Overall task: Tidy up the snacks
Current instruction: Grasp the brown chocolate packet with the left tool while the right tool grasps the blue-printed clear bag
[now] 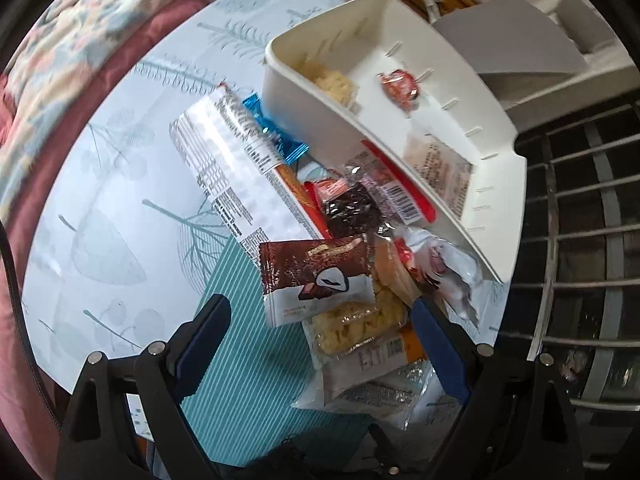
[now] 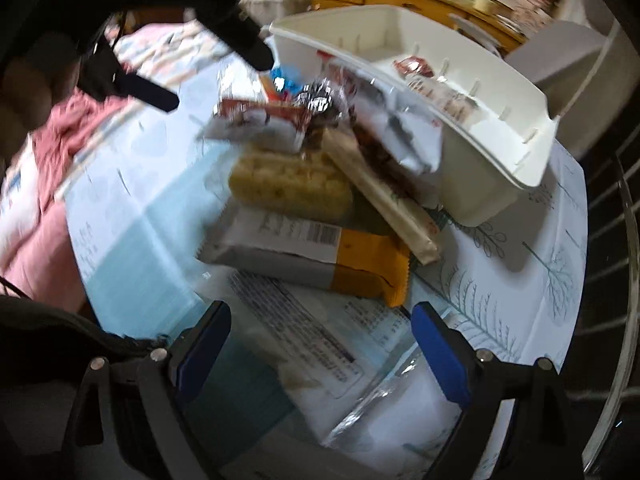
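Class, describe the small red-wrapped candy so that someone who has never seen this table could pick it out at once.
Find the white plastic tray on the leaf-patterned tablecloth, with the snack pile against its long side. Look inside the tray: the red-wrapped candy lies about midway along its floor. It is the only small, round, shiny red piece in the tray; its neighbours there are pale.

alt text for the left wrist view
A pile of wrapped snacks lies on a leaf-print tablecloth beside a white tray already holding a few packets. The left gripper hovers over it, jaws open.
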Tool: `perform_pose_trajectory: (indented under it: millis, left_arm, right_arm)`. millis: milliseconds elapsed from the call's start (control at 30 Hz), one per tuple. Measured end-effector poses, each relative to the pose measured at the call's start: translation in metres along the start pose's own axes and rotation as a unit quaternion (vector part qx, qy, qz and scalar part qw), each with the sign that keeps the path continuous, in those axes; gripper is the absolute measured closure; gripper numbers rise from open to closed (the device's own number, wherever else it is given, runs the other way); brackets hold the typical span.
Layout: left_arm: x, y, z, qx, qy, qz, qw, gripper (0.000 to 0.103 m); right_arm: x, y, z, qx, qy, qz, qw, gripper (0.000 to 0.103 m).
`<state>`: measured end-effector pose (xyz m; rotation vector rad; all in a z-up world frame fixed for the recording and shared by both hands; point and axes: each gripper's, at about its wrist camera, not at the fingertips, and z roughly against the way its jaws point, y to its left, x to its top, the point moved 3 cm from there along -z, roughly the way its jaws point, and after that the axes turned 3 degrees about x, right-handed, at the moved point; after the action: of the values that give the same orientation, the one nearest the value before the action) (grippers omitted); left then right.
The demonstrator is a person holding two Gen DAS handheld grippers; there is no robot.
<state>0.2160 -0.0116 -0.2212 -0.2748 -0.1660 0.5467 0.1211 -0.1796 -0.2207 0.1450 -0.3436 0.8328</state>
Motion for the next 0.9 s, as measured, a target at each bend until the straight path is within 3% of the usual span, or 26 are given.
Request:
perform_pose_trajectory:
  millis: [167,267,433,600,900]
  left_arm:
    - [0.003,0.004,-0.021,0.017,0.020,0.034,0.9991,0.012]
    - [0.007,0.006,-0.031,0.023,0.029,0.049,0.9981,0.012]
    - [0.012,0.006,-0.044,0.033,0.040,0.063,0.9967,0.012]
    - [0.017,0.004,-0.057,0.042,0.050,0.071,0.9953,0.012]
    - [0.027,0.002,-0.077,0.049,0.068,0.084,0.9929,0.027]
  right_arm:
    - [-0.002,0.000,-0.020,0.000,0.022,0.062,0.998,0.009]
    - [-0.001,-0.004,-0.026,0.009,0.023,0.081,0.996,0.000]
    - [0.003,-0.013,-0.036,0.062,0.043,0.075,0.994,0.000]
    - [0.003,-0.013,-0.044,0.079,0.048,0.094,0.991,0.000]
    - [0.009,0.004,-0.060,0.083,0.059,0.099,0.990,0.000]
